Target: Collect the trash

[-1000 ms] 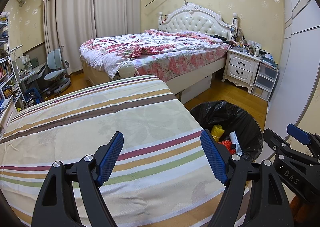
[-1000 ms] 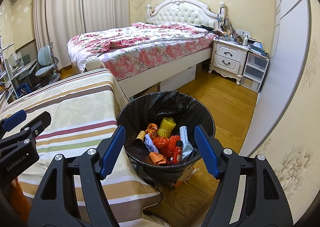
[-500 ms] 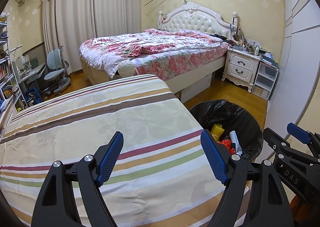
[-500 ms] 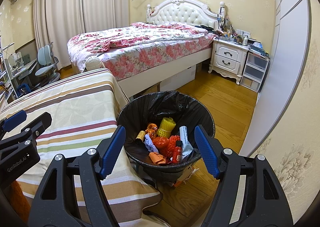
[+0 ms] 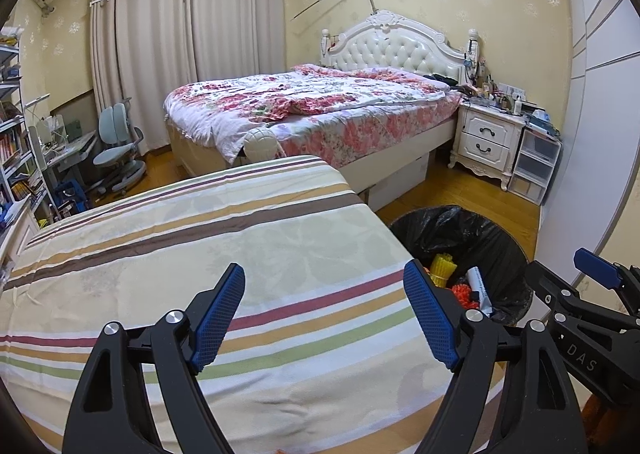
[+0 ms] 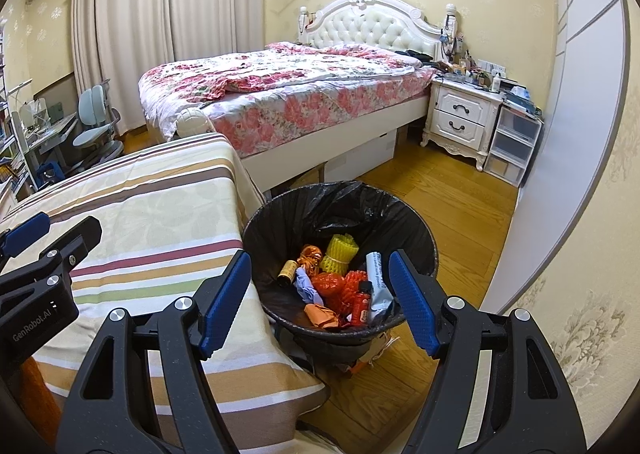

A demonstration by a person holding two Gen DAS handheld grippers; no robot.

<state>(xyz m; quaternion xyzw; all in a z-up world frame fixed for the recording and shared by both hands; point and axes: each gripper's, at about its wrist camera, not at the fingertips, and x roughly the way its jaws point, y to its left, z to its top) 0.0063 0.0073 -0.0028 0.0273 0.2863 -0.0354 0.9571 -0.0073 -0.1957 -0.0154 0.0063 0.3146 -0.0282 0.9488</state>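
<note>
Both tools are spread wide and hold nothing: the left tool [image 5: 324, 310] over a striped worktop [image 5: 200, 254], the right tool [image 6: 320, 294] above a black trash bin [image 6: 416, 221] holding wrappers [image 6: 332, 286] beside the worktop.

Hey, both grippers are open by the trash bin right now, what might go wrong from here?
1. The bin stands tight against the striped bedcover; a low sweep by the right hand-held gripper might tip it.
2. The bag's loose back edge could snag a finger.
3. Something orange lies on the floor under the bin and could be missed.
</note>
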